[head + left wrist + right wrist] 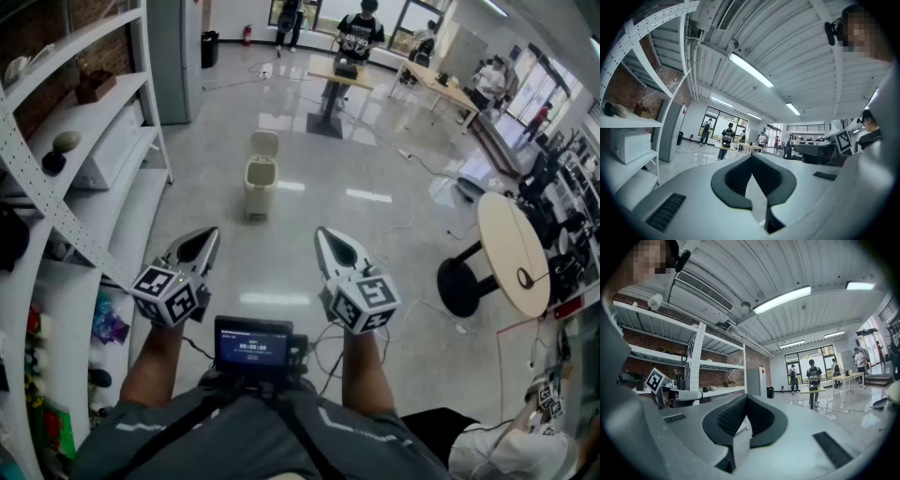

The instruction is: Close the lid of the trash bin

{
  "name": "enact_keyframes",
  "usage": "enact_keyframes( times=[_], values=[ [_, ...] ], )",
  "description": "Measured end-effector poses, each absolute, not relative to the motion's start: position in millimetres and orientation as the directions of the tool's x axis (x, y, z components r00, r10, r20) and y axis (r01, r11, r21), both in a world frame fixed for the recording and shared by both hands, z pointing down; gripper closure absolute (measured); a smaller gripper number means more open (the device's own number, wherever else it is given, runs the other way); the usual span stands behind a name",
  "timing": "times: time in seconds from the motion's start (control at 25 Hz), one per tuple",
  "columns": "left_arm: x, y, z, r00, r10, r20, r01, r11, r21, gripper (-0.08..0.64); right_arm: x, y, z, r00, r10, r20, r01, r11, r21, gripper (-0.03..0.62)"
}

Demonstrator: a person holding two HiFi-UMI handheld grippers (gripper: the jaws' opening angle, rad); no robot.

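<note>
**Lid up, bin out of reach**

Left gripper and right gripper are both clenched on nothing. The bin stands on the floor well ahead, between their lines, with its lid upright. A hard or off-centre push on the lid could tip the bin or skid it away.

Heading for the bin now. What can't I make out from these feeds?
- Trash bin, head view: far off and small; any pedal, hinge and contents unreadable, though its lid stands up.
- Left gripper view, right gripper view: bin not in frame; both look over shut jaws at room and ceiling.
- Shelving, head view: cut off by the left edge.
</note>
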State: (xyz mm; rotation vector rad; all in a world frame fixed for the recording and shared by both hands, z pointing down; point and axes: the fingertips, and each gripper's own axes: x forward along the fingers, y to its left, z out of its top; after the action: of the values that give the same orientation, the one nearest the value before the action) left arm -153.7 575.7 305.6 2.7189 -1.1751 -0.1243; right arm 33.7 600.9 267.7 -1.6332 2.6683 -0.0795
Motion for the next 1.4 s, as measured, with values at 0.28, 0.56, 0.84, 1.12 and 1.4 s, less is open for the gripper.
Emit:
enact_keyframes(
  times=[0.28,0.56,0.84,1.12,1.4],
  values=[
    [-150,579,306,0.681,-0.732,-0.008,-0.716,-0.669,0.201,0.565,38,603,275,-0.470,-0.883,0.019,-0.882,0.468,-0.058,0.583],
    [-152,580,308,0.687,-0.727,-0.006,-0.711,-0.673,0.206,0.565,36,603,272,-0.467,-0.884,-0.006,-0.880,0.466,-0.087,0.581],
    [-166,580,308,0.692,-0.722,-0.013,-0.703,-0.677,0.217,0.565,22,606,267,-0.448,-0.894,-0.011,-0.891,0.447,-0.081,0.580],
    [-186,578,319,0.707,-0.707,-0.021,-0.685,-0.691,0.231,0.565,-1,604,270,-0.420,-0.907,-0.001,-0.905,0.420,-0.067,0.580],
    [-202,572,325,0.726,-0.688,-0.015,-0.665,-0.707,0.240,0.565,-25,598,266,-0.392,-0.920,-0.005,-0.917,0.391,-0.071,0.580]
  ],
)
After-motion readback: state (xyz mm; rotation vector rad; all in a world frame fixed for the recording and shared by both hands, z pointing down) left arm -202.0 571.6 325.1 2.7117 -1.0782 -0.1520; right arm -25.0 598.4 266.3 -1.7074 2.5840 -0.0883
